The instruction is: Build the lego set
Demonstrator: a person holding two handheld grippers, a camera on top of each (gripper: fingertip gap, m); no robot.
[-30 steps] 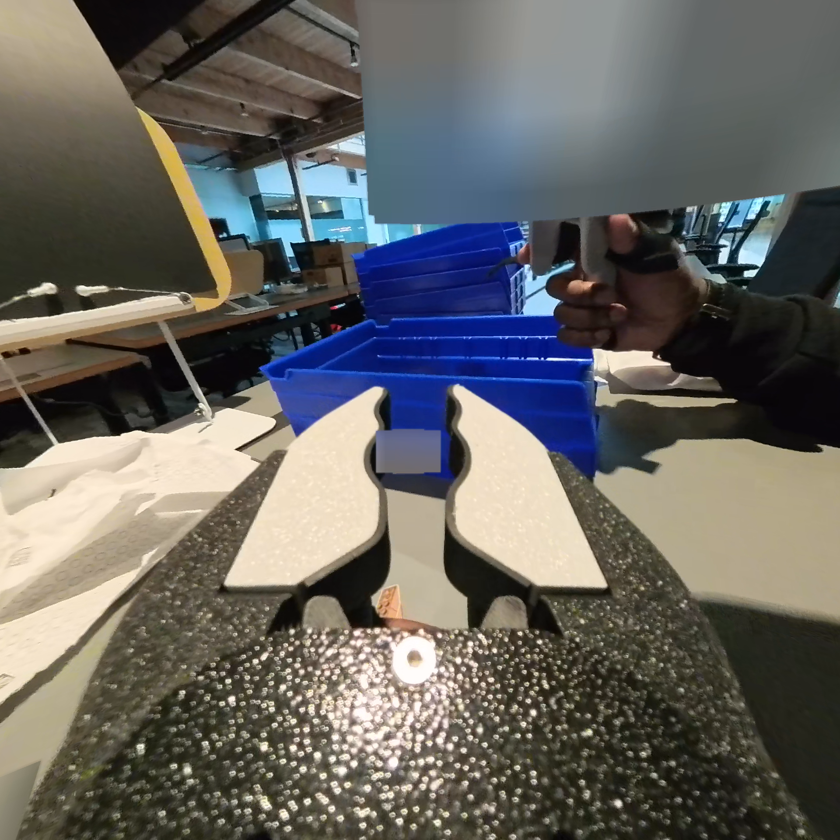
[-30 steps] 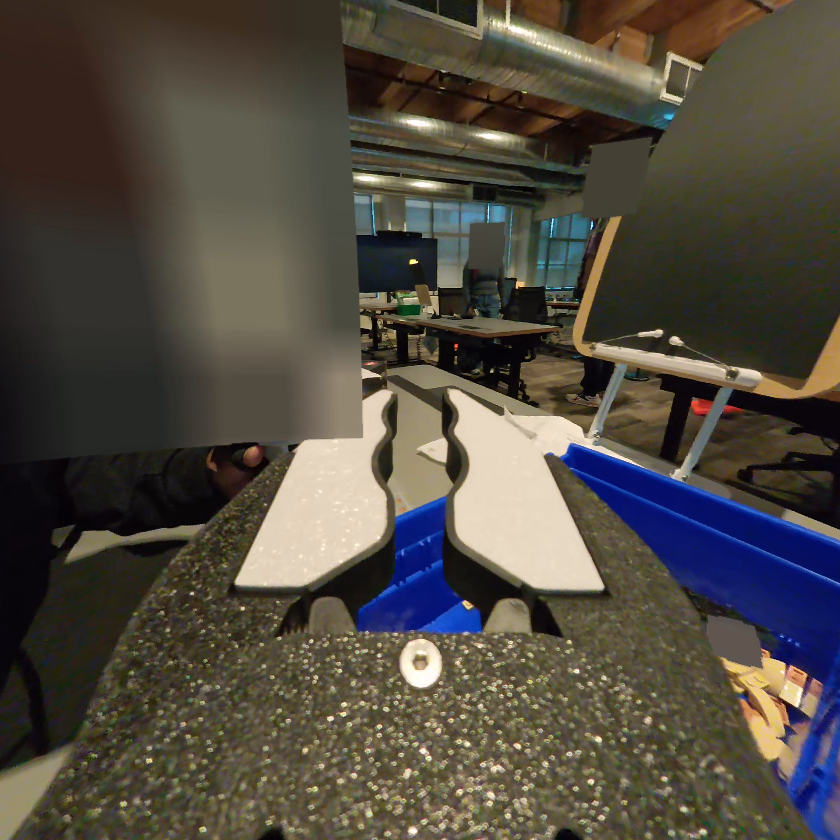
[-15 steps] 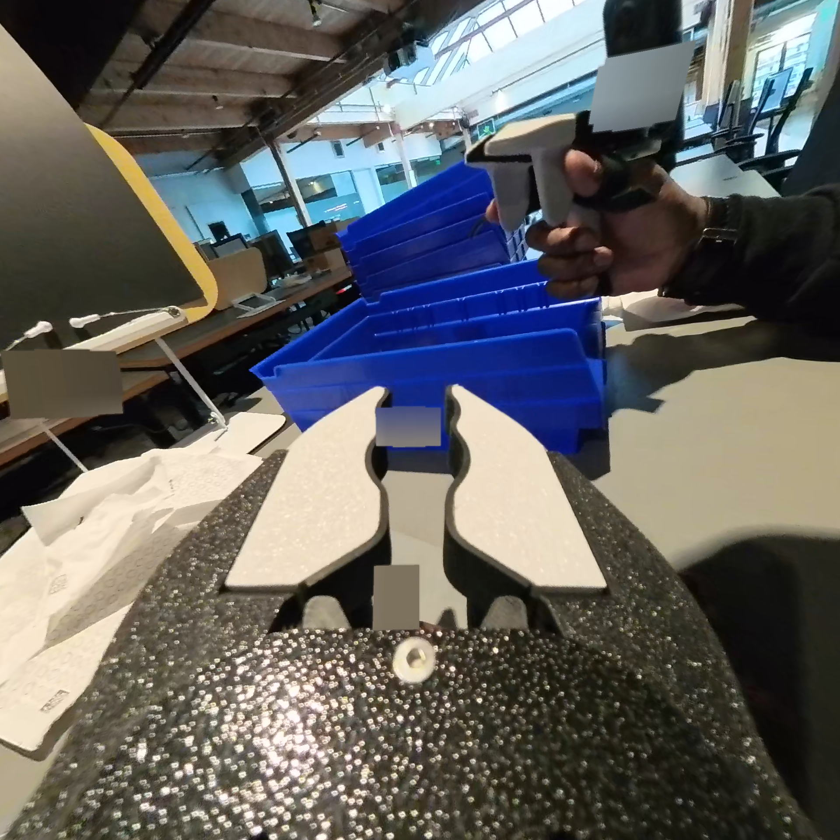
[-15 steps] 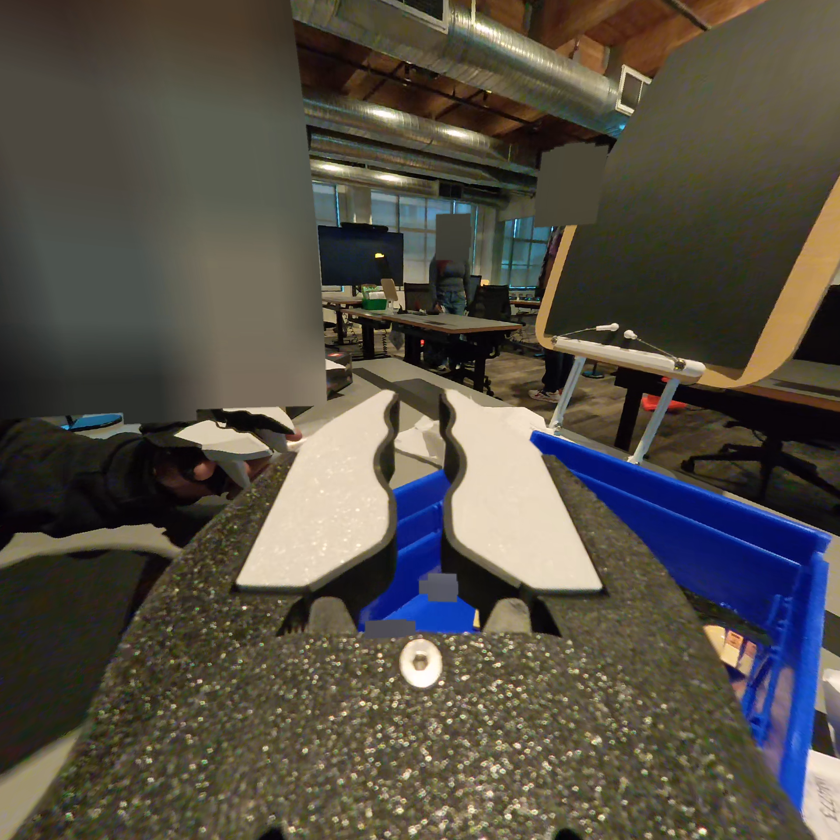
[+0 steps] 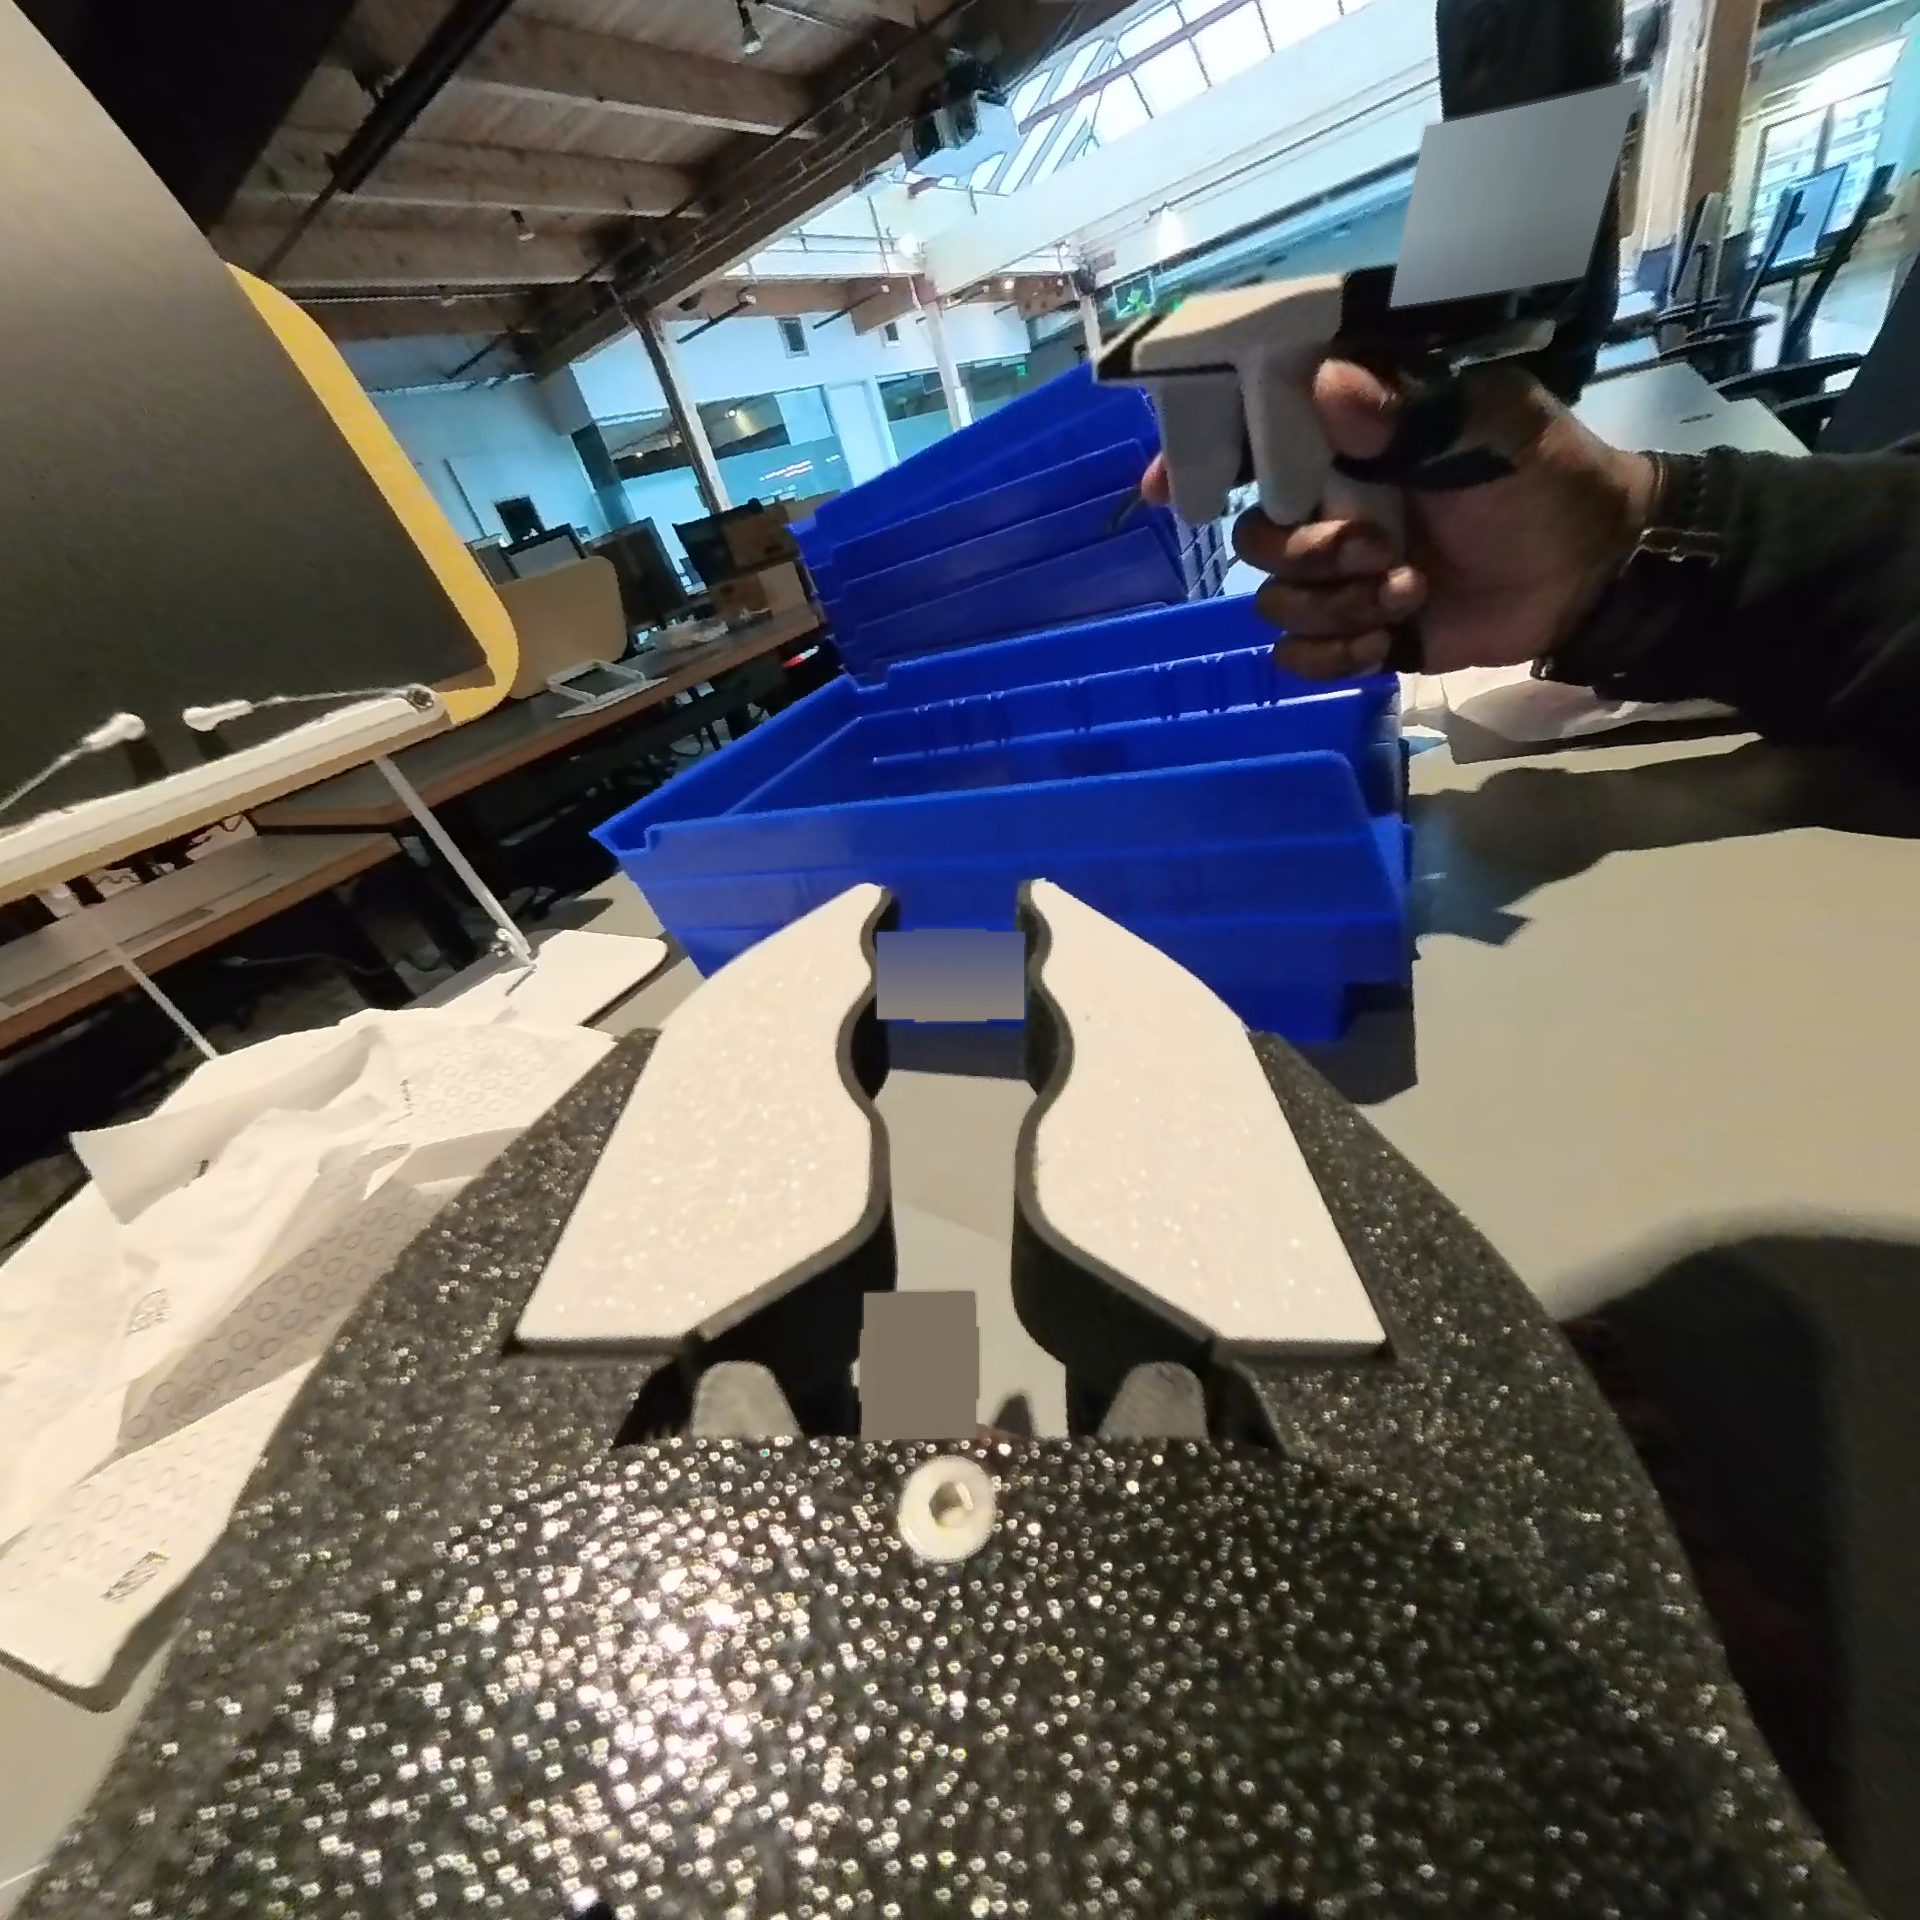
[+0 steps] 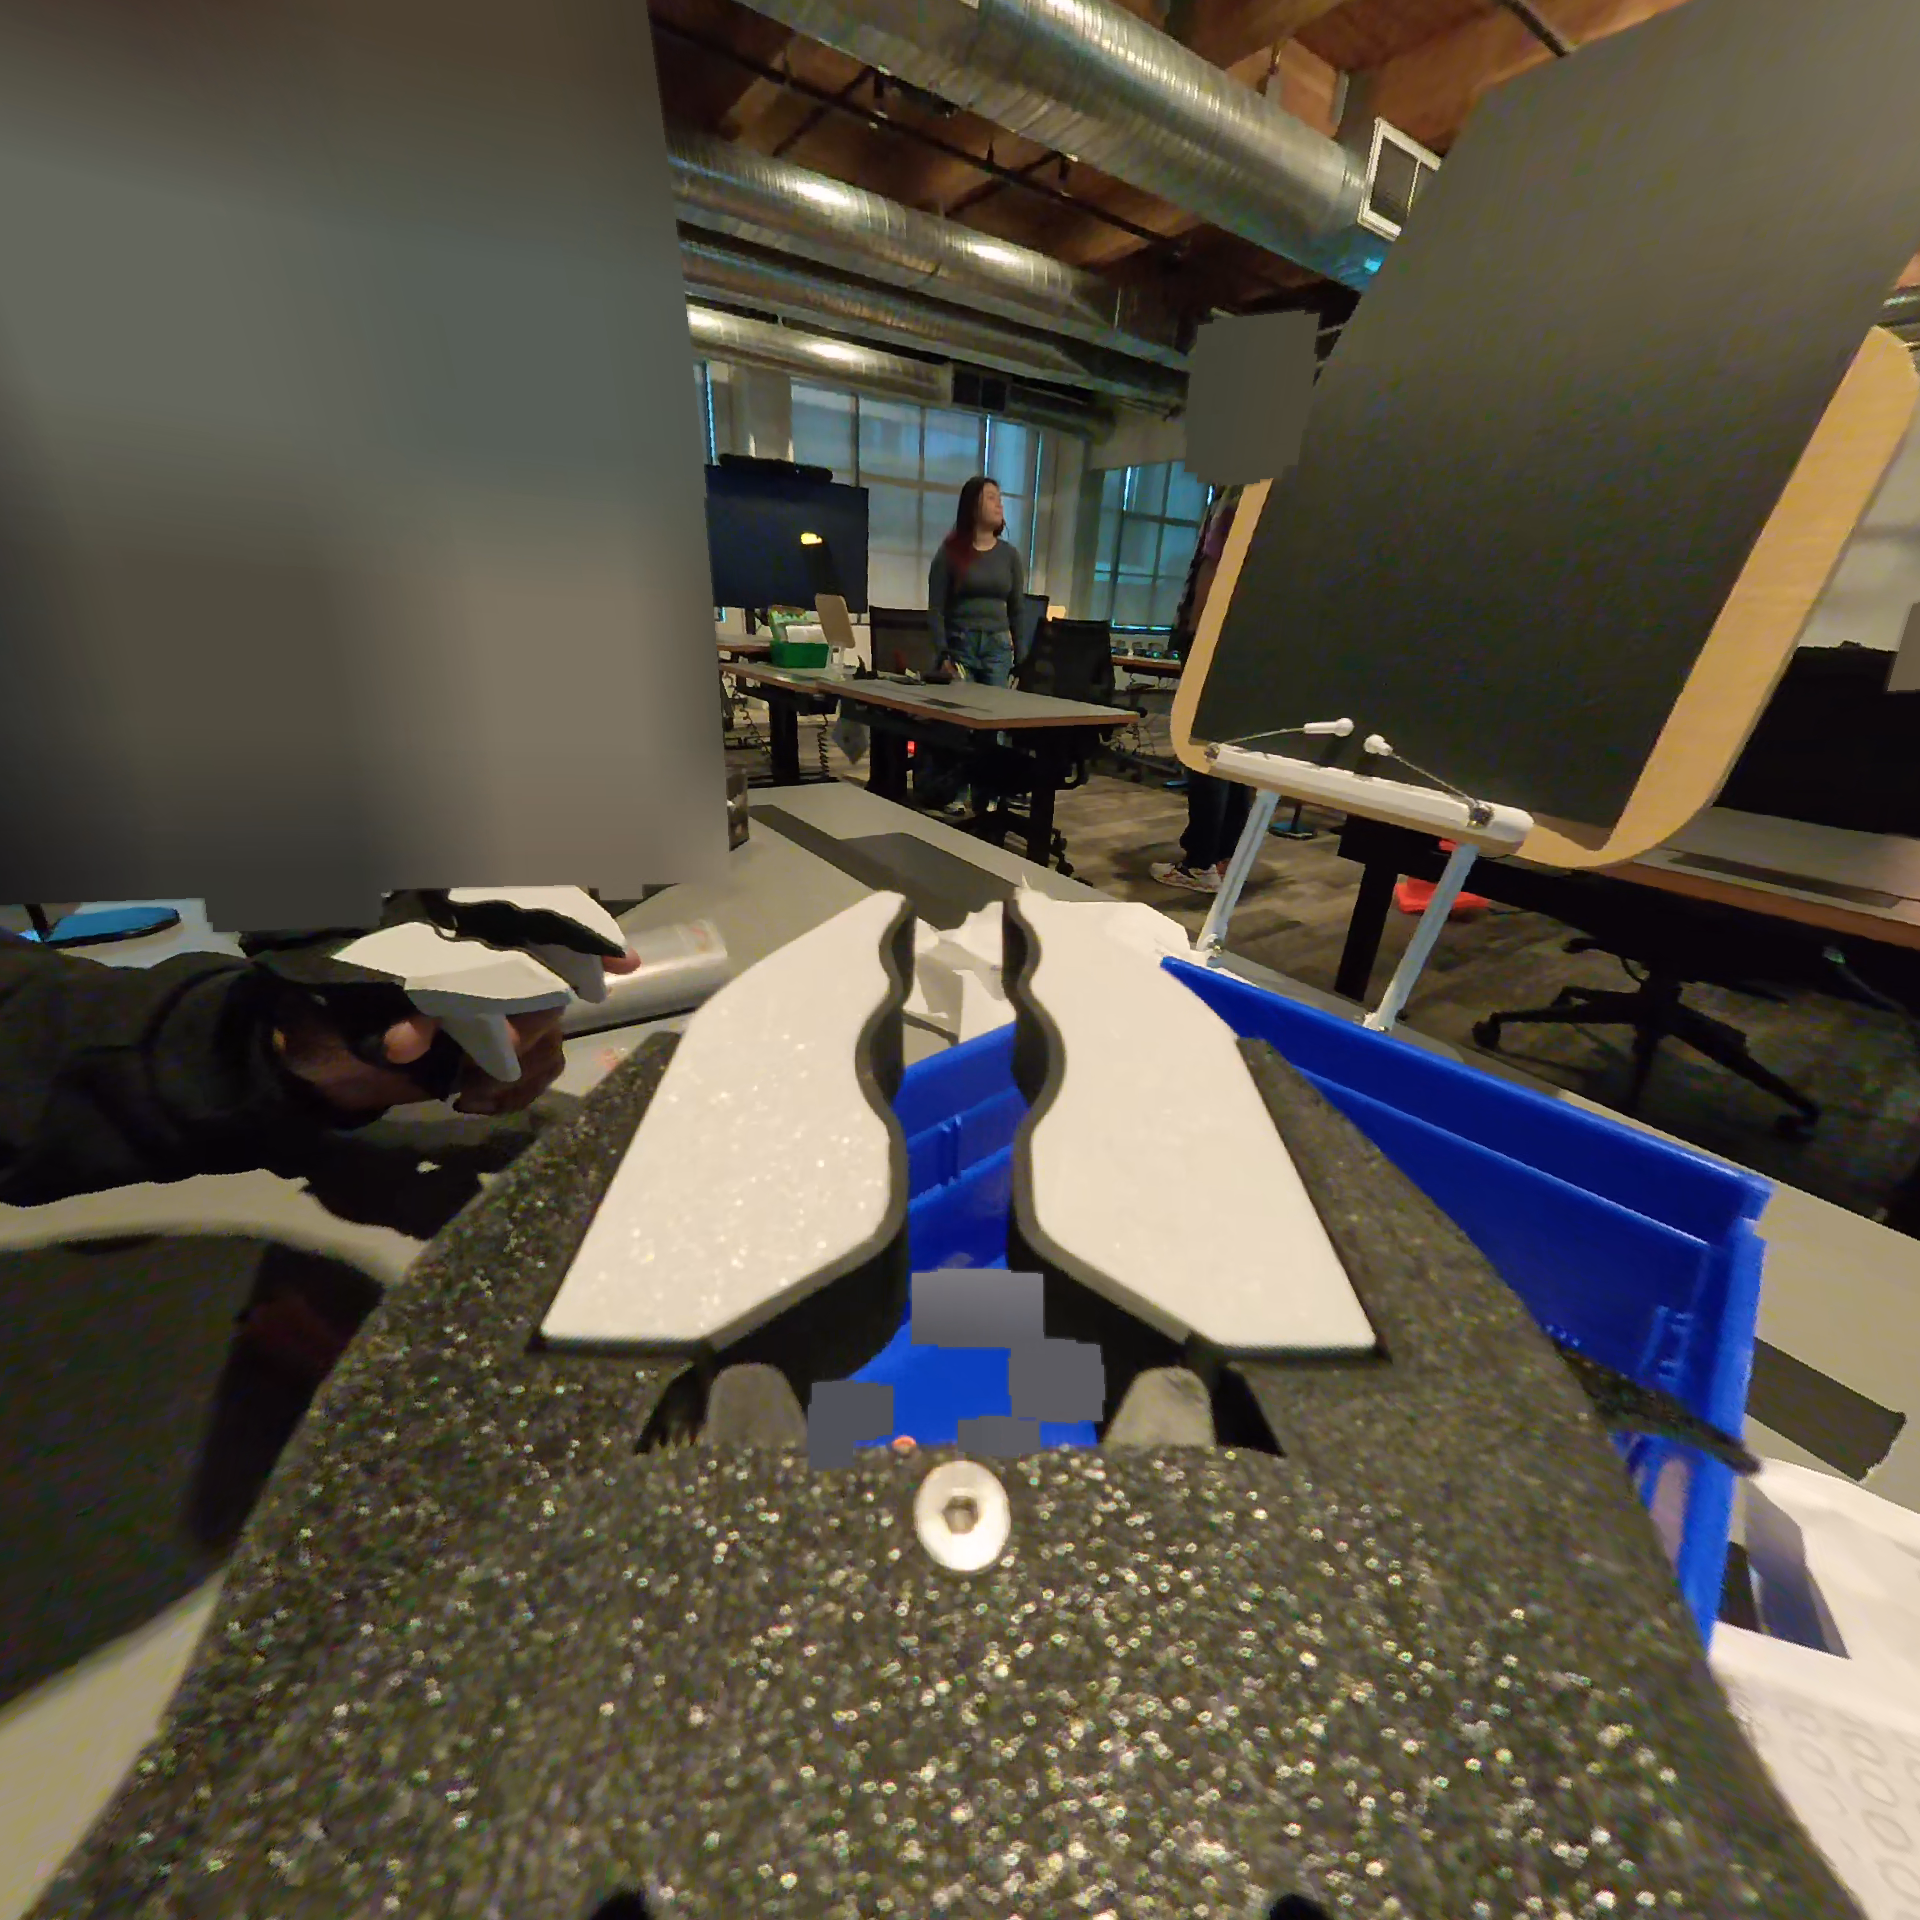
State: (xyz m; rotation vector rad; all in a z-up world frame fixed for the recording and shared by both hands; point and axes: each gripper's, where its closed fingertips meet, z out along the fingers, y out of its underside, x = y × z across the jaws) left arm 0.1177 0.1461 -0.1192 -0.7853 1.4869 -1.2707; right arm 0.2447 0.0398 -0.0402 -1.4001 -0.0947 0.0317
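Open-plan office; desks (image 6: 940, 707), monitor (image 6: 787, 535), exposed ceiling ducts (image 6: 1091, 94).

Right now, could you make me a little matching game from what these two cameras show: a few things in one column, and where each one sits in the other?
Things:
1. blue bin
2. crumpled white paper
3. right gripper
4. dark board on a stand

Places:
A. above the blue bin
B. on the grey table, ahead of the left gripper
C. beyond the bin's far wall, propped at a tilt
D. on the table, left of the left gripper

Pairs: 1-B, 2-D, 3-A, 4-C
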